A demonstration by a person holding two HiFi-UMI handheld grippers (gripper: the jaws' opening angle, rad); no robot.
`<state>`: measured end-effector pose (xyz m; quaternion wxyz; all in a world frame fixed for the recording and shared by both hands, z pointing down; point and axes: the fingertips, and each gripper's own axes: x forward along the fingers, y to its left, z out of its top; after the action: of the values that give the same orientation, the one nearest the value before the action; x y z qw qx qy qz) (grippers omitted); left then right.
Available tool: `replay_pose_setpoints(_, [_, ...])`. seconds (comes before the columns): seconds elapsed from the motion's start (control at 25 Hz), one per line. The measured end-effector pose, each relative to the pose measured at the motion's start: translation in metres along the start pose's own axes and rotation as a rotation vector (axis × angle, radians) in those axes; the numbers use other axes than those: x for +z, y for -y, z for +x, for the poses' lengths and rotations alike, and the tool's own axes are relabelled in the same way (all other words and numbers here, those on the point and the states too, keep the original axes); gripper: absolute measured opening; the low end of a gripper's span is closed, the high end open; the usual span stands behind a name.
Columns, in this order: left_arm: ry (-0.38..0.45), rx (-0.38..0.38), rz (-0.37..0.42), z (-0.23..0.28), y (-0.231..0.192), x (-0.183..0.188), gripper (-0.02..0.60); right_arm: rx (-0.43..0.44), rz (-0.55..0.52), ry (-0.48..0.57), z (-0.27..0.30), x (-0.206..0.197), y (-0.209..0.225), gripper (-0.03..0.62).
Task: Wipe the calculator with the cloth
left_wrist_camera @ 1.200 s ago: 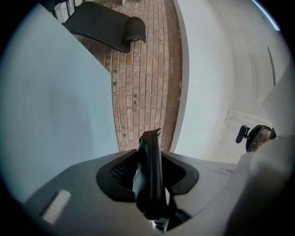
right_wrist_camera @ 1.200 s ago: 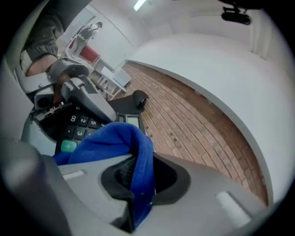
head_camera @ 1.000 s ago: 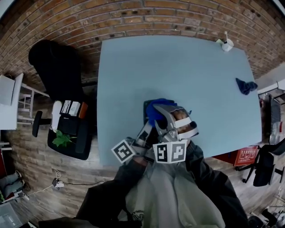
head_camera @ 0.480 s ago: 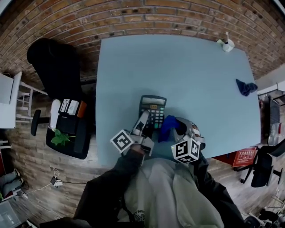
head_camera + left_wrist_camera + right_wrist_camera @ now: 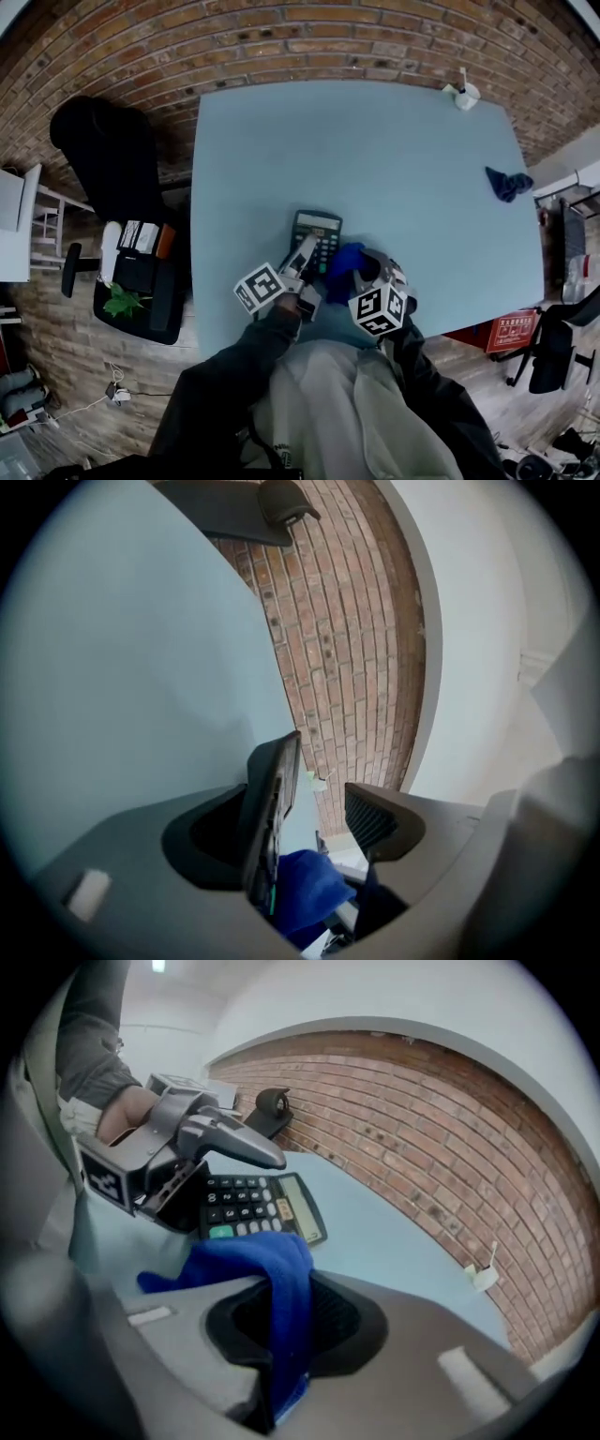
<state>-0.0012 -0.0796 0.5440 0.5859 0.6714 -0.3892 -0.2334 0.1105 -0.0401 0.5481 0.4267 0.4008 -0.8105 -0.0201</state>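
Note:
A black calculator (image 5: pixel 316 237) lies near the front edge of the light blue table (image 5: pixel 375 159). My left gripper (image 5: pixel 306 255) reaches over its near left part. In the left gripper view the calculator (image 5: pixel 272 813) stands between the jaws against the left one, with a gap to the right one. These jaws have just been opening, so my left gripper (image 5: pixel 314 803) is open. My right gripper (image 5: pixel 361 277) is shut on a blue cloth (image 5: pixel 344 269). The cloth (image 5: pixel 258 1265) hangs from the jaws just right of the calculator (image 5: pixel 258 1206).
A second dark blue cloth (image 5: pixel 509 182) lies at the table's right edge. A small white object (image 5: pixel 463 94) stands at the back right corner. A black office chair (image 5: pixel 103 150) and a bag (image 5: pixel 141 277) are left of the table, and a brick wall (image 5: pixel 281 47) is behind it.
Both grippers came down from near the camera toward the table's front edge. The calculator, earlier covered by the cloth, now shows flat on the table with the cloth at its right.

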Motion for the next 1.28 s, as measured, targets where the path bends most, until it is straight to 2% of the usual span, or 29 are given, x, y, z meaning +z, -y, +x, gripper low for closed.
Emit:
replay_pose_setpoints(0.12, [-0.080,0.048,0.073,-0.006,-0.001,-0.010,0.387,-0.110,0.037,0.064,0.004,0.013,0.016,0.047])
replay_pose_setpoints(0.2, [-0.120,0.092,0.112,-0.017,-0.006,-0.011,0.426,-0.159,0.065,0.107,0.004,0.016,0.022,0.057])
replay_pose_setpoints(0.36, [-0.171,0.166,0.200,-0.040,-0.014,-0.012,0.457,-0.154,0.121,0.184,0.005,0.016,0.022,0.084])
replay_pose_setpoints(0.44, [-0.191,0.197,0.243,-0.047,-0.016,-0.014,0.459,-0.139,0.103,0.171,0.006,0.013,0.021,0.084])
replay_pose_setpoints(0.52, [-0.247,0.229,0.306,-0.047,-0.016,-0.019,0.457,-0.123,0.074,0.134,0.009,0.006,0.023,0.089])
replay_pose_setpoints(0.6, [-0.359,0.260,0.424,-0.046,-0.018,-0.029,0.459,-0.107,0.014,0.082,0.010,-0.002,0.024,0.091])
replay_pose_setpoints(0.68, [-0.485,0.299,0.592,-0.049,-0.022,-0.036,0.457,-0.086,-0.092,0.021,0.013,-0.008,0.019,0.091])
replay_pose_setpoints(0.76, [-0.562,0.330,0.726,-0.055,-0.026,-0.038,0.462,-0.063,-0.193,-0.034,0.015,-0.014,0.014,0.091])
replay_pose_setpoints(0.8, [-0.582,0.334,0.761,-0.057,-0.028,-0.038,0.462,-0.054,-0.223,-0.057,0.015,-0.017,0.013,0.091])
replay_pose_setpoints(0.92, [-0.599,0.332,0.792,-0.063,-0.031,-0.038,0.462,-0.033,-0.240,-0.107,0.013,-0.028,0.015,0.091])
replay_pose_setpoints(1.04, [-0.615,0.324,0.798,-0.071,-0.033,-0.036,0.462,-0.027,-0.194,-0.138,0.007,-0.042,0.022,0.091])
replay_pose_setpoints(1.12, [-0.627,0.304,0.775,-0.077,-0.033,-0.035,0.462,-0.049,-0.139,-0.134,0.001,-0.049,0.031,0.091])
replay_pose_setpoints(1.2, [-0.641,0.280,0.739,-0.085,-0.033,-0.035,0.456,-0.062,-0.059,-0.125,-0.004,-0.056,0.039,0.117])
replay_pose_setpoints(1.28, [-0.644,0.265,0.708,-0.094,-0.034,-0.035,0.408,-0.013,-0.003,-0.168,-0.007,-0.069,0.036,0.117])
